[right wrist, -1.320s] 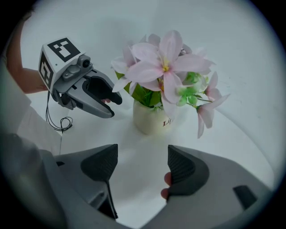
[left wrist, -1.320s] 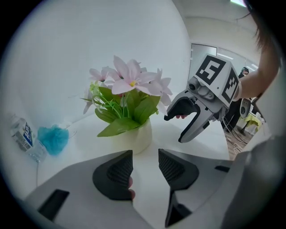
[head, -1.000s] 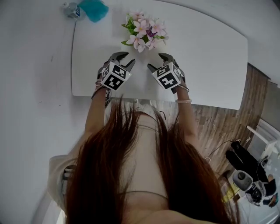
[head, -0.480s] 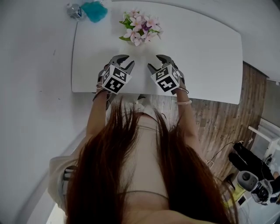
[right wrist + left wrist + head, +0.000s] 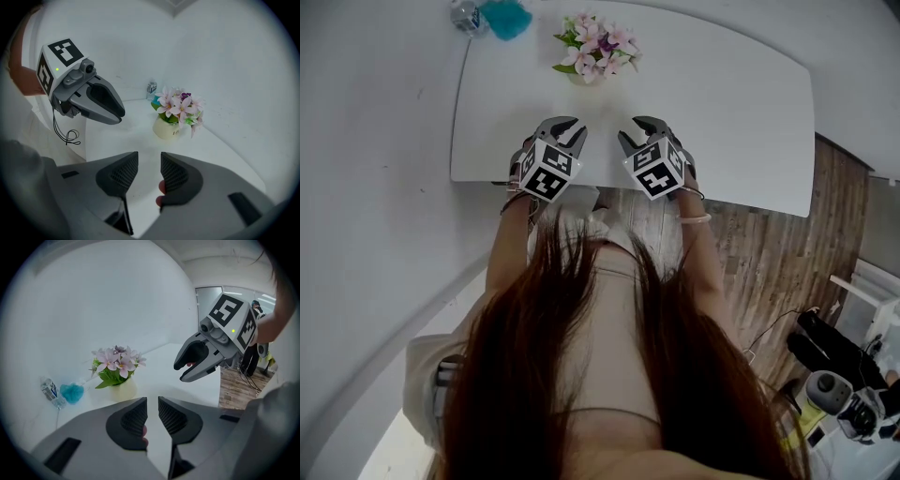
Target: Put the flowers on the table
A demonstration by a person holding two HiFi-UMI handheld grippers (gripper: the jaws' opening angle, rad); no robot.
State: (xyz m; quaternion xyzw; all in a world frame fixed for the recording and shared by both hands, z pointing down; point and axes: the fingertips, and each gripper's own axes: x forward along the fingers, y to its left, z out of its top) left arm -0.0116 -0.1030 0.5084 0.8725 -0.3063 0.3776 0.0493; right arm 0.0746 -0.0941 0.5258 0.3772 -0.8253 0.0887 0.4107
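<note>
Now both grippers have drawn back from the flowers (image 5: 598,45) — the gap to them is wider than a second ago. The left gripper (image 5: 574,129) and right gripper (image 5: 630,131) have just been closing; each shows only a narrow slit, the left's narrower, with nothing between the jaws. We judge the placing done: the pink blooms stand upright in their cream pot (image 5: 166,127) on the white table (image 5: 722,122), toward its far edge — well apart from both grippers.

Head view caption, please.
Pink potted flowers stand on white table; left gripper and right gripper, both empty, jaws just closing.
</note>
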